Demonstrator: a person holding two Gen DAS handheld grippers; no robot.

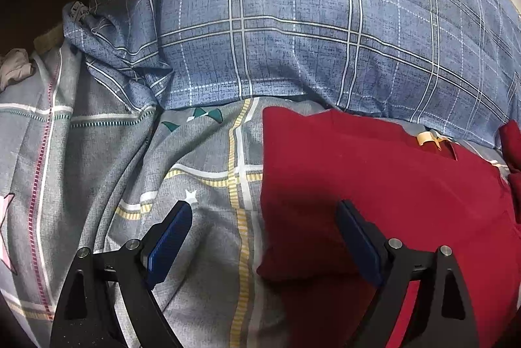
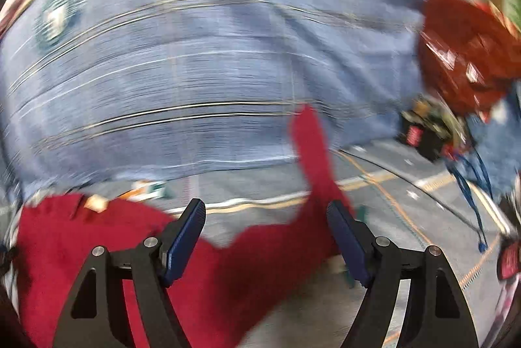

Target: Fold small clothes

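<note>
A dark red garment [image 1: 374, 178] lies flat on the grey patterned sheet [image 1: 114, 152], a tan neck label [image 1: 426, 138] at its far edge. My left gripper [image 1: 263, 208] stands open just above the garment's left edge, one finger over the sheet and the other over the red cloth. The right wrist view is blurred. There the same red garment [image 2: 97, 234] spreads under my right gripper [image 2: 266, 204], which is open with nothing pressed between its pads. A narrow strip of the red cloth [image 2: 312, 152] runs away past the right finger.
A big blue plaid pillow or quilt [image 1: 293, 22] rises right behind the garment. A heap of orange-red cloth [image 2: 465, 55] sits at the far right, with dark items and a blue cord [image 2: 472, 185] below it. Crumpled pale cloth [image 1: 13, 68] lies at the left edge.
</note>
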